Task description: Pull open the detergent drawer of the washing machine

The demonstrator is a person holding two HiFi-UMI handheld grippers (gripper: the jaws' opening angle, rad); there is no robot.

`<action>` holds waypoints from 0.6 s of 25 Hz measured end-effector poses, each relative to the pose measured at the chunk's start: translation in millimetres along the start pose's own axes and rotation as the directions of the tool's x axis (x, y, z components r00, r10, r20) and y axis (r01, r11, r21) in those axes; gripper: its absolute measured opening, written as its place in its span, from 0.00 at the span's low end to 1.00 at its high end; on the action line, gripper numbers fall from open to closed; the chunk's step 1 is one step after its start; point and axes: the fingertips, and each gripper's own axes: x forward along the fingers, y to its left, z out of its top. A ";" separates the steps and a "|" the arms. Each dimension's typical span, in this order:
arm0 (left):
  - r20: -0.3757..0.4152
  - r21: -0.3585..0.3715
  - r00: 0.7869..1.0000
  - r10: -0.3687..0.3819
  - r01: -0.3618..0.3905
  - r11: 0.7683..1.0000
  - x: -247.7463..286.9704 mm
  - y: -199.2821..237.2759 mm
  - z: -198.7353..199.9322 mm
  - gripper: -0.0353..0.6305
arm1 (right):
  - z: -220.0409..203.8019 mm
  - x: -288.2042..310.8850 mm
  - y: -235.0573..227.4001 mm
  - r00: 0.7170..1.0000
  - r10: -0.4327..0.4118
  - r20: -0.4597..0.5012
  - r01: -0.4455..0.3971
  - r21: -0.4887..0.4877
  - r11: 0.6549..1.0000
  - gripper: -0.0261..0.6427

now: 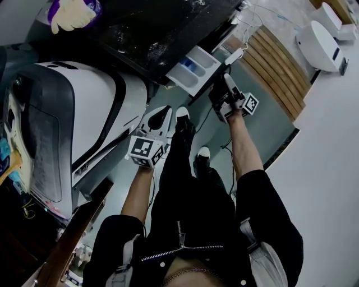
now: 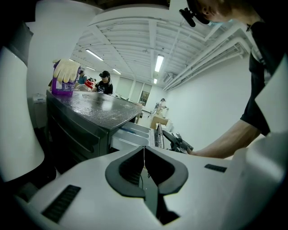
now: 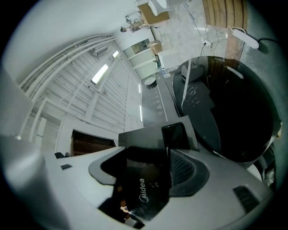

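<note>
The washing machine (image 1: 162, 28) has a dark top. Its white detergent drawer (image 1: 193, 70) stands pulled out of the front. My right gripper (image 1: 224, 84) is at the drawer's dark front panel. In the right gripper view that gripper (image 3: 148, 155) has the branded panel (image 3: 144, 191) filling the wide gap between its jaws. The machine's round door (image 3: 238, 112) is behind it. My left gripper (image 1: 164, 111) hangs shut and empty to the left of the drawer. In the left gripper view, past that gripper (image 2: 144, 150), the open drawer (image 2: 135, 132) shows with the right gripper (image 2: 175, 141) on it.
A large white machine (image 1: 73, 123) stands at the left. A purple bottle with a glove over it (image 1: 73, 14) sits on the washer's top. A power strip (image 1: 233, 56), wooden slats (image 1: 280, 67) and a white appliance (image 1: 322, 42) lie to the right. The person's shoes (image 1: 182, 115) are below the drawer.
</note>
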 end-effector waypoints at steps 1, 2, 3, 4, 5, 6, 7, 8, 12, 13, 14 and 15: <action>0.000 0.000 1.000 0.001 -0.001 1.000 -1.3 -0.9 -0.4 0.09 | 0.3 -1.7 1.1 1.000 -0.003 -0.003 0.003 0.000 1.000 0.46; 0.001 -0.002 1.000 0.002 -0.002 1.000 -2.5 -1.5 -1.0 0.09 | 0.7 -3.5 1.7 1.000 -0.006 -0.005 0.006 0.000 1.000 0.46; 0.001 -0.003 1.000 0.004 -0.004 1.000 -3.6 -1.7 -1.7 0.09 | 1.3 -5.3 1.9 1.000 -0.008 -0.006 0.008 0.000 1.000 0.46; 0.002 -0.004 1.000 0.006 -0.006 1.000 -4.5 -1.9 -2.2 0.09 | 2.0 -7.3 2.1 1.000 -0.009 -0.005 0.009 0.002 1.000 0.46; 0.005 -0.006 1.000 0.007 -0.007 1.000 -5.3 -2.5 -2.2 0.09 | 2.6 -9.3 2.5 1.000 -0.010 -0.002 0.010 0.005 1.000 0.47; 0.009 -0.008 1.000 0.008 -0.008 1.000 -6.2 -3.1 -2.1 0.09 | 2.9 -11.5 3.0 1.000 -0.011 0.001 0.011 0.010 1.000 0.47; 0.012 -0.010 1.000 0.009 -0.009 1.000 -7.2 -3.6 -2.0 0.09 | 2.8 -13.9 3.1 1.000 -0.014 0.004 0.014 0.014 1.000 0.47; 0.013 -0.011 1.000 0.010 -0.010 1.000 -8.2 -4.2 -2.0 0.09 | 2.2 -16.5 2.4 1.000 -0.021 0.003 0.021 0.015 1.000 0.47; 0.019 -0.012 1.000 0.013 -0.013 1.000 -10.4 -8.7 -1.9 0.09 | -0.8 -25.1 -2.2 0.994 -0.104 -0.021 0.103 -0.039 0.994 0.50; 0.022 -0.012 1.000 0.013 -0.012 1.000 -10.7 -10.1 -1.6 0.09 | -2.8 -25.9 -1.8 0.990 -0.132 -0.040 0.129 -0.070 0.989 0.49; 0.023 -0.011 1.000 0.013 -0.012 1.000 -11.0 -11.4 -1.4 0.09 | -6.4 -26.5 -1.1 0.984 -0.162 -0.068 0.155 -0.107 0.982 0.48; 0.023 -0.008 1.000 0.012 -0.012 1.000 -11.4 -12.8 -1.4 0.09 | -11.5 -27.2 0.1 0.975 -0.194 -0.103 0.179 -0.146 0.973 0.47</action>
